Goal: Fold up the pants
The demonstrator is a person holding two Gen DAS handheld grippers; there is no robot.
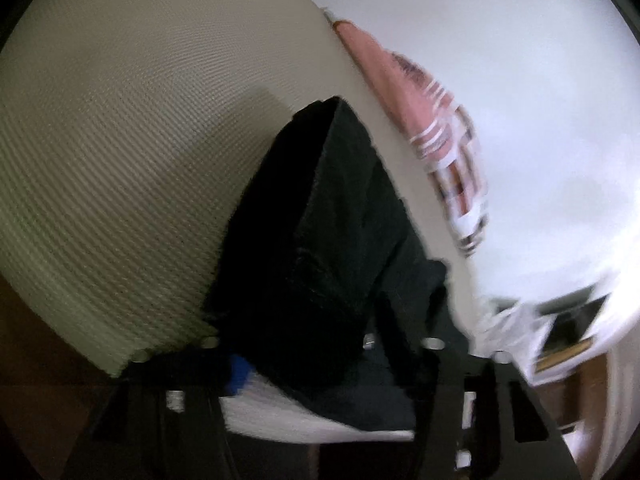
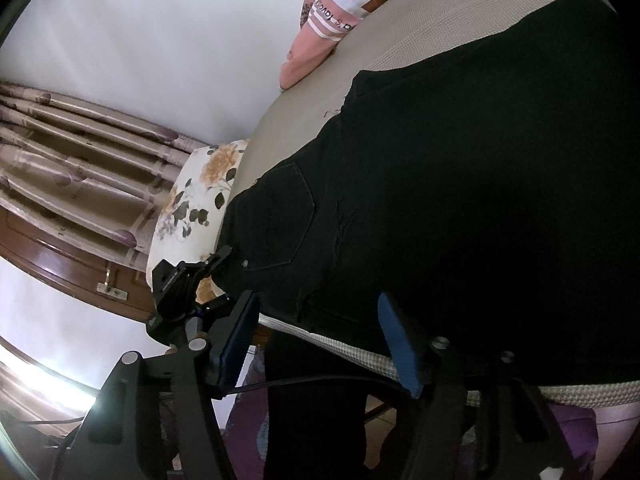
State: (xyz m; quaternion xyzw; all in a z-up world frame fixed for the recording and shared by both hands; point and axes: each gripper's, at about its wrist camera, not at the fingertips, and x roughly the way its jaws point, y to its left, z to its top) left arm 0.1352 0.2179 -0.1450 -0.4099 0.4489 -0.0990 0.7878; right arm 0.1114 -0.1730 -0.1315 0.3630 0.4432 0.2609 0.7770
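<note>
Black pants [image 2: 460, 208] lie on my beige mattress [image 1: 120, 160], pocket up. My left gripper [image 1: 316, 344] pinches a raised fold; my right gripper [image 2: 320, 344] hangs spread at the mattress edge.

Pants [image 2: 460, 184] lie on mattress [image 2: 420, 28].

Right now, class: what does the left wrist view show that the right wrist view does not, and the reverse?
Only the left wrist view: the left claw with black pants between its fingers, seemingly gripped; the picture is blurred. Only the right wrist view: a back pocket, a floral pillow, curtains, and the open right claw. Both: the pants, the beige mat and the pink striped garment.
</note>
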